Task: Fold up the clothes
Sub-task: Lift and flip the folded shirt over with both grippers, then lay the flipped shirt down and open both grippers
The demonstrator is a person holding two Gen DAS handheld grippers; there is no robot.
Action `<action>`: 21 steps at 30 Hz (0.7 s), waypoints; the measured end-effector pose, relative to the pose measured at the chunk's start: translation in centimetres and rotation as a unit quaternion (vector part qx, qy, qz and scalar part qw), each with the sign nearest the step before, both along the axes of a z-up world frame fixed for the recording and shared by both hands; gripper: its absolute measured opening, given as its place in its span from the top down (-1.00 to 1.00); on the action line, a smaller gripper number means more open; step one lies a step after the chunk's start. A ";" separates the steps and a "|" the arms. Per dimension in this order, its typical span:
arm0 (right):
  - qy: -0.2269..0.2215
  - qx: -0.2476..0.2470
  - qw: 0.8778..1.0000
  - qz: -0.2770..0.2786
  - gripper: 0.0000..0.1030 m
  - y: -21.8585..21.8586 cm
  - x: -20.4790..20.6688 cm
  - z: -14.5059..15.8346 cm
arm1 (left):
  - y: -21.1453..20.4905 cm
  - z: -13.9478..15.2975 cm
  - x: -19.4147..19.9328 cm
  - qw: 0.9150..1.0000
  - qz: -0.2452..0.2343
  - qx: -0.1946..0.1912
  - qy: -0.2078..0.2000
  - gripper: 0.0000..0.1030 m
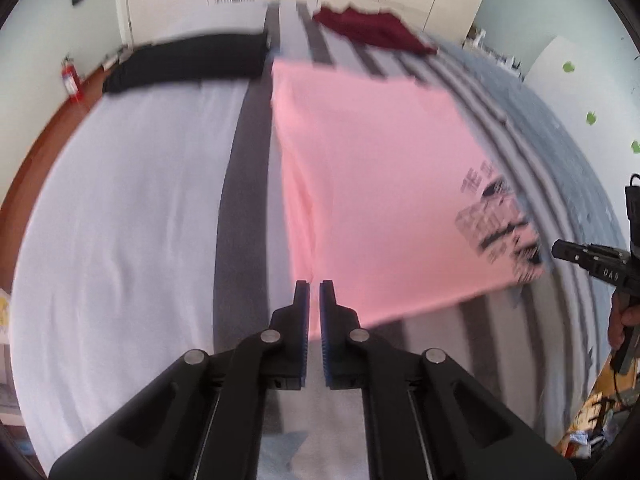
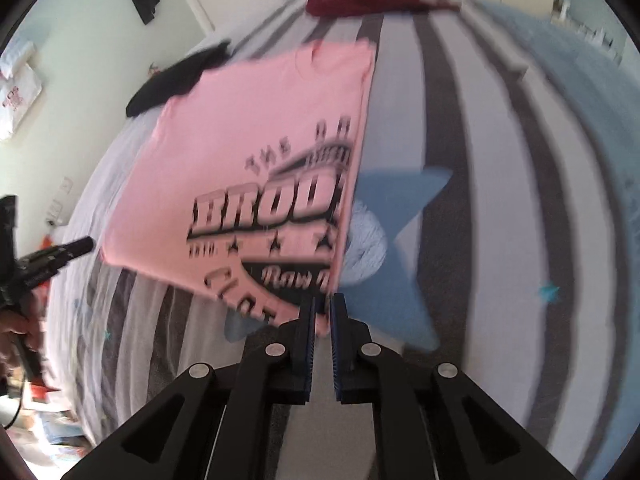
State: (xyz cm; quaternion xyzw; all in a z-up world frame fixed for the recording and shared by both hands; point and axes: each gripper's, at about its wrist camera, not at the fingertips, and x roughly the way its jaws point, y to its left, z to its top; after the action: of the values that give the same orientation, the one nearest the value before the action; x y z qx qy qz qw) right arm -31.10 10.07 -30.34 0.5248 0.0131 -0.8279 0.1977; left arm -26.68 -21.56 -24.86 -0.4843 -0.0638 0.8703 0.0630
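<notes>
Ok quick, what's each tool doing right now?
Left tool: closed on the pink shirt's near corner.
Right tool: closed on the pink shirt's other near corner.

The white part of the bed cover point(image 1: 120, 208) left of the pink T-shirt point(image 1: 384, 184) is left free for passage. Farther back, the way is blocked by a black garment point(image 1: 188, 64) and a dark red garment point(image 1: 372, 28).

The pink T-shirt point(image 2: 248, 152) carries a black print; I can read "THE" at the top, "BROO" in large letters, and "CLOT" below, the rest cut off or blurred. My right gripper point(image 1: 592, 264) body is marked "DAS".
</notes>
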 end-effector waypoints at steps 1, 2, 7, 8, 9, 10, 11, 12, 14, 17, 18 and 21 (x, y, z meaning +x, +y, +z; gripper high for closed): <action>0.015 -0.005 1.000 0.001 0.84 -0.3 -0.2 0.8 | 0.3 0.5 -0.4 1.000 0.001 0.006 0.010 0.93; 0.023 -0.015 1.000 0.003 0.84 -0.9 -0.7 1.2 | 0.8 0.6 -1.0 1.000 -0.001 0.012 0.016 0.93; 0.036 -0.065 0.997 0.007 0.84 -5.0 -3.5 0.2 | 4.1 -0.5 -4.4 0.999 -0.013 0.039 0.035 0.93; 0.036 -0.073 0.997 0.008 0.84 -5.8 -3.8 -0.2 | 4.7 -1.2 -4.7 0.999 -0.016 0.042 0.030 0.93; 0.035 -0.078 0.996 0.009 0.84 -6.4 -4.0 -0.7 | 5.3 -2.0 -4.7 0.999 -0.017 0.045 0.022 0.93; 0.032 -0.082 0.996 0.011 0.84 -7.0 -4.0 -1.3 | 5.9 -2.8 -4.5 0.999 -0.018 0.046 0.014 0.93; 0.025 -0.084 0.996 0.015 0.84 -7.5 -3.8 -2.0 | 6.3 -3.4 -4.0 0.999 -0.018 0.046 0.007 0.93; 0.019 -0.085 0.996 0.019 0.84 -7.8 -3.5 -2.6 | 6.5 -4.1 -3.1 0.999 -0.015 0.043 0.002 0.93; 0.002 -0.082 0.996 0.020 0.84 -8.0 -2.2 -4.2 | 6.8 -5.6 -1.4 0.999 -0.011 0.038 -0.009 0.93; 0.005 -0.089 0.996 0.019 0.89 -7.2 0.1 -5.5 | 6.4 -6.4 0.4 0.999 0.001 0.046 -0.017 0.93; 0.002 -0.092 0.996 0.020 0.89 -6.9 0.4 -5.6 | 6.4 -6.2 0.6 0.999 0.002 0.047 -0.020 0.93; -0.017 -0.092 0.995 0.021 0.92 -6.2 -0.2 -4.8 | 6.3 -4.9 -0.1 0.999 -0.002 0.043 -0.033 0.93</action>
State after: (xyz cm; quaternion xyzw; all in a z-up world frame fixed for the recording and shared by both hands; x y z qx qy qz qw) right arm -31.31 3.85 -35.12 0.5176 -0.0559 -0.8125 0.2624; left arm -26.76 -15.21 -29.74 -0.5095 -0.1021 0.8502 0.0838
